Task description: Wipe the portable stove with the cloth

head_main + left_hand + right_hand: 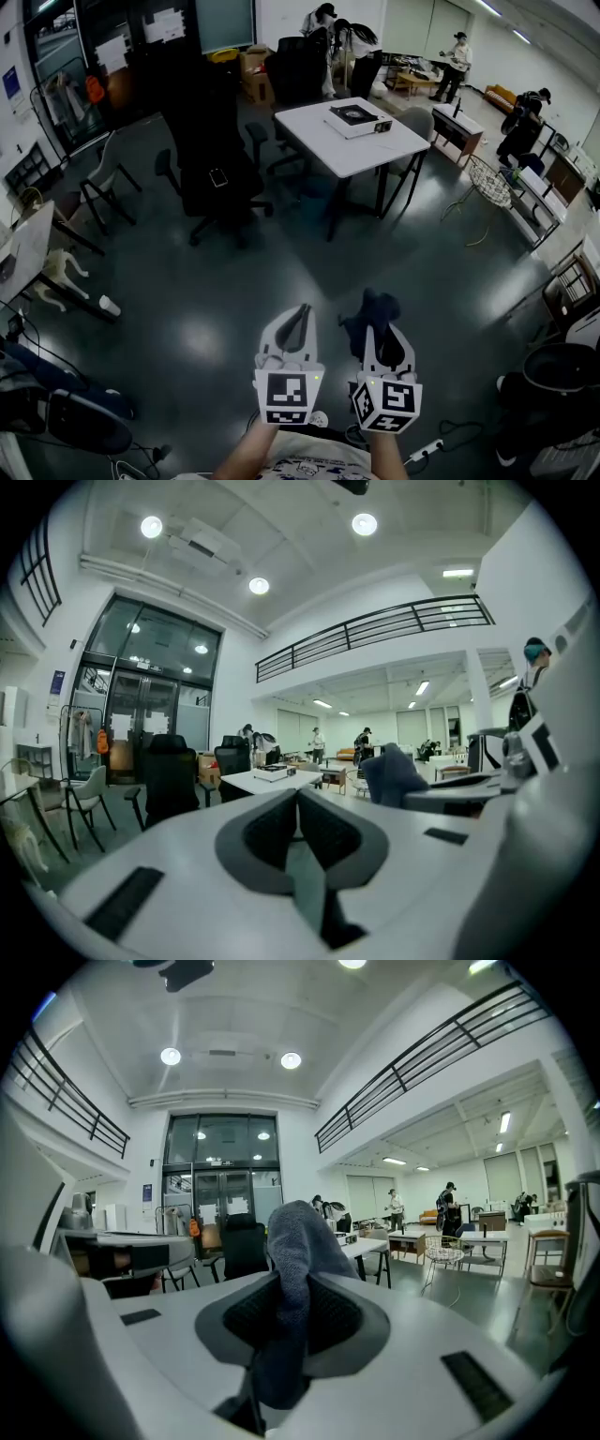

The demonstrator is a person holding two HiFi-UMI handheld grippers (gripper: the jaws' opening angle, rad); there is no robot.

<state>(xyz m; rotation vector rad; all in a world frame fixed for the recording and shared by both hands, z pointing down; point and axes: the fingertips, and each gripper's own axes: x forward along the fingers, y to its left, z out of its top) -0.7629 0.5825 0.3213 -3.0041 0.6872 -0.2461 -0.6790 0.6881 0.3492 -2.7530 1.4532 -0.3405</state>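
The portable stove is a flat white box with a black top, resting on a white table far ahead across the room; the left gripper view shows the stove small and distant. My right gripper is shut on a dark blue-grey cloth, which sticks up from between the jaws; the cloth fills the middle of the right gripper view. My left gripper is shut with nothing in it. Both are held close to my body, side by side above the floor.
A black office chair stands left of the white table. More chairs and a desk edge are at the left. Several people stand at the far end. A wire basket and cables lie at the right.
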